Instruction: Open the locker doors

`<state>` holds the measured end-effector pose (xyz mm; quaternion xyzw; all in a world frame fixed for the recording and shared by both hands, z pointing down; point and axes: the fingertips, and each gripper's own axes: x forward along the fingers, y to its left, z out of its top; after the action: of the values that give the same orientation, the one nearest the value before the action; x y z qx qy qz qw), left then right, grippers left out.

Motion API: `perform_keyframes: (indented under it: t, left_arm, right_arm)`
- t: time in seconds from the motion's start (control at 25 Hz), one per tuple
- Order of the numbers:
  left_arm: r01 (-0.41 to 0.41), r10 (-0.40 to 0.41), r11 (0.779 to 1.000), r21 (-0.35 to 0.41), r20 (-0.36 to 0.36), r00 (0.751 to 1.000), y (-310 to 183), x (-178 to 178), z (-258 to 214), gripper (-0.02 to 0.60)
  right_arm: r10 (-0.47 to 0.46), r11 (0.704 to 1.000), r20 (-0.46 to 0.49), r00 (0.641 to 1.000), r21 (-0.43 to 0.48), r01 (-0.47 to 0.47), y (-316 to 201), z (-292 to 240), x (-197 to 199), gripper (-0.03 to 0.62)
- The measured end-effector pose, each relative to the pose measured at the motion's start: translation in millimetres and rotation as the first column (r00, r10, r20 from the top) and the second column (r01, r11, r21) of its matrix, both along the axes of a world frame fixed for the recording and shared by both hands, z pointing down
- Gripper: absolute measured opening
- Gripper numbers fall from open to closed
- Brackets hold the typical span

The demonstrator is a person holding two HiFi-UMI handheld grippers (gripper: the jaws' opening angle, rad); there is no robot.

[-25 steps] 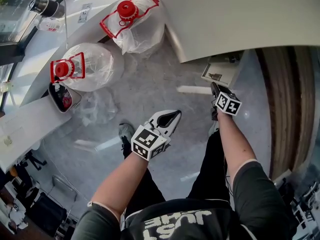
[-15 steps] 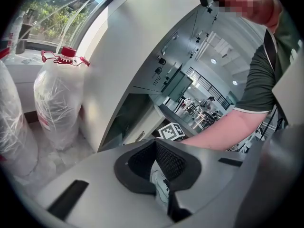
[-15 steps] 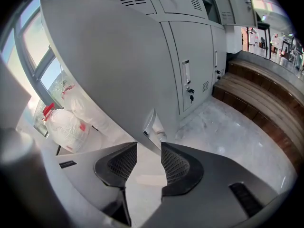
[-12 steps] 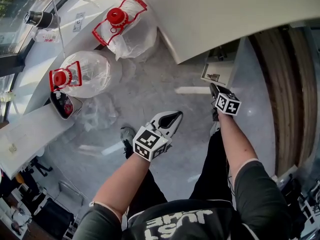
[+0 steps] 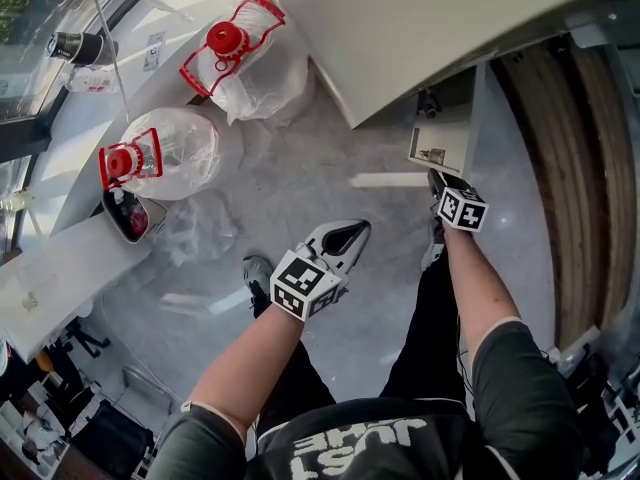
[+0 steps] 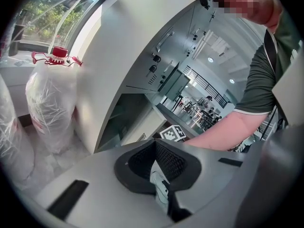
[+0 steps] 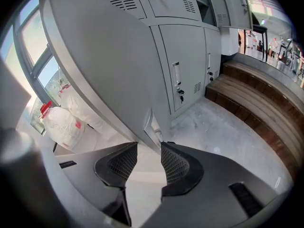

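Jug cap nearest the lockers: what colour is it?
The cap is red, and so is the carry handle around it. The head view shows it best.

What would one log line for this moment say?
left gripper: shut, empty | right gripper: open, jaws just short of door handle | locker door: swung open
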<state>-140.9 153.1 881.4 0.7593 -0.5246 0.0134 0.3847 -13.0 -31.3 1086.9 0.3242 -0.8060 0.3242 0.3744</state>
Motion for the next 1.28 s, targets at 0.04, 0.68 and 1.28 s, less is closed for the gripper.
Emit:
perform_keyframes:
  t: [0.04, 0.68, 1.28]
  left_arm:
    - [0.002, -0.002, 1.0, -0.001, -0.002, 1.0, 1, 1, 0, 0.006]
    - [-0.075, 0.075, 0.997, -0.015, 0.007, 0.997, -13, 28, -6, 0.006]
    - [-0.176, 0.177, 0.984, -0.023, 0.023, 0.984, -48, 65, -7, 0.006]
  right_arm:
    - [0.001, 1.0, -0.003, 1.0, 0.001, -0.001, 0, 0, 2, 0.173]
    - [-0.009, 1.0, -0.015, 1.0, -0.002, 0.008, -6, 3, 19, 0.17]
    - [-0.068, 0.996, -0.099, 0.993, 0.058, 0.074, -41, 4, 77, 0.14]
